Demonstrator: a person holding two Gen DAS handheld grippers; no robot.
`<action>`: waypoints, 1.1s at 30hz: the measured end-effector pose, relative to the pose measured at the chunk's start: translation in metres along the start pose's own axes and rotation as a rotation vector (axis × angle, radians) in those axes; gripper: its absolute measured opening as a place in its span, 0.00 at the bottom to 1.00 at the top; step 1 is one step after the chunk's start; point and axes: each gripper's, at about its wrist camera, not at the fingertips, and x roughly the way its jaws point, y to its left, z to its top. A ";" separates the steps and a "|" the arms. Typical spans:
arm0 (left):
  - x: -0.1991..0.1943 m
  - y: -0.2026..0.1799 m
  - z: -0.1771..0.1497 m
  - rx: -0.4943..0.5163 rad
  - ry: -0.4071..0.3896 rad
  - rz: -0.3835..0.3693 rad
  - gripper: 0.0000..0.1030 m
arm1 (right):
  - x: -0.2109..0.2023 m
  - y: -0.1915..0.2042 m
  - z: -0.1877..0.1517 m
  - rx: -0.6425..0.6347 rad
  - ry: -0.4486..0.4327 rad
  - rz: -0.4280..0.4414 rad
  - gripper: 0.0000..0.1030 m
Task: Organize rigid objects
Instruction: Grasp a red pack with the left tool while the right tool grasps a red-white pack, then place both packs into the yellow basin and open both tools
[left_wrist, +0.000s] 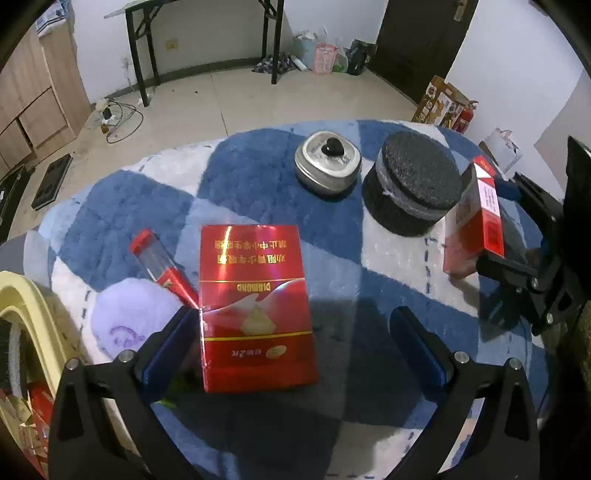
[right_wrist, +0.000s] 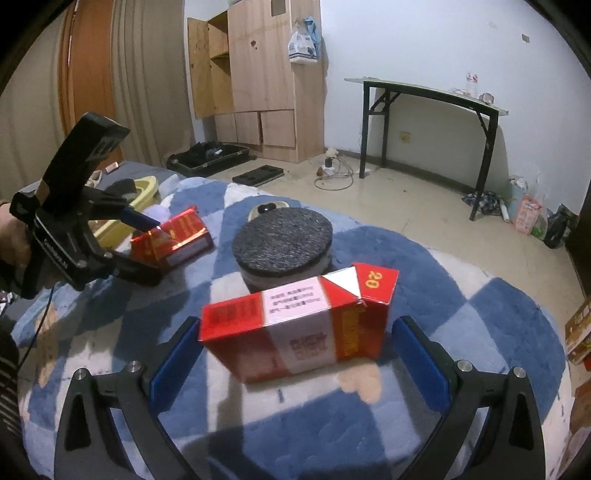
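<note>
Both your left gripper (left_wrist: 293, 347) and right gripper (right_wrist: 291, 354) gape wide, so pinch each light, crushable cigarette pack (left_wrist: 255, 306) across its stiff narrow edges.

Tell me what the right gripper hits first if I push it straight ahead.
The red-and-white carton, already between the open right gripper fingers; beyond it, probably the black round foam block.

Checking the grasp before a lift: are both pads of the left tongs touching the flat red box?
Apart on one side. In the left wrist view, the right pad stands clear of the red box, blue rug between; the other pad meets its edge.
</note>
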 end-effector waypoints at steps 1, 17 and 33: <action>0.001 0.000 0.000 0.003 0.002 -0.002 1.00 | 0.003 0.000 0.002 -0.002 0.005 0.002 1.00; 0.007 -0.008 -0.004 0.011 0.021 -0.010 0.57 | 0.037 0.010 0.020 -0.059 0.085 -0.031 0.90; -0.193 0.092 -0.009 -0.159 -0.283 0.124 0.57 | -0.035 0.119 0.111 -0.091 -0.098 0.074 0.89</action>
